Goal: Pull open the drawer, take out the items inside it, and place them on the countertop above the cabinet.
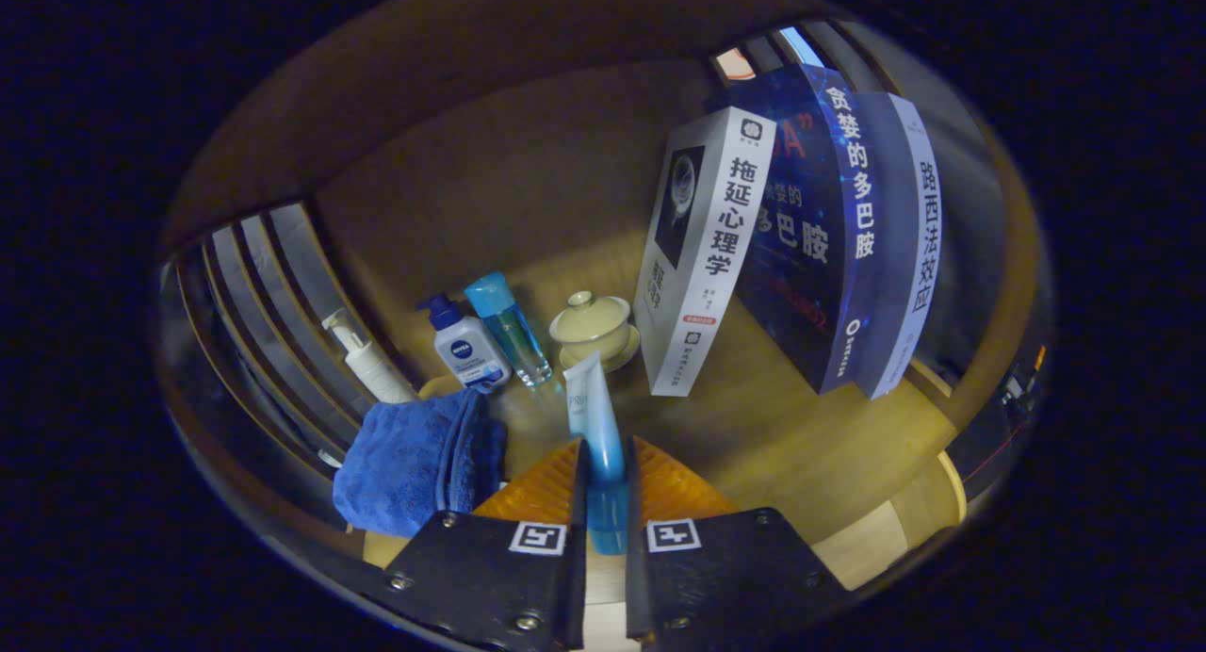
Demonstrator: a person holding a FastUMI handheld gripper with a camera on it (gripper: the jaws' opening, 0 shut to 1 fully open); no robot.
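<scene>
Fingers (603, 464): narrow, clamped from both sides on the tube.
Tube (594, 416): between the fingers, standing up past their tips.
Counter (801, 445): wooden, beneath and ahead of the fingers.
Cloth (415, 459): blue, folded, just left of the fingers.
Bottles (466, 346): three, beyond the cloth.
Cup (592, 324): lidded, straight ahead, beyond the tube.
Books (754, 247): three, upright, ahead to the right.

Jaw-mounted fisheye — close above countertop (754, 445)
</scene>
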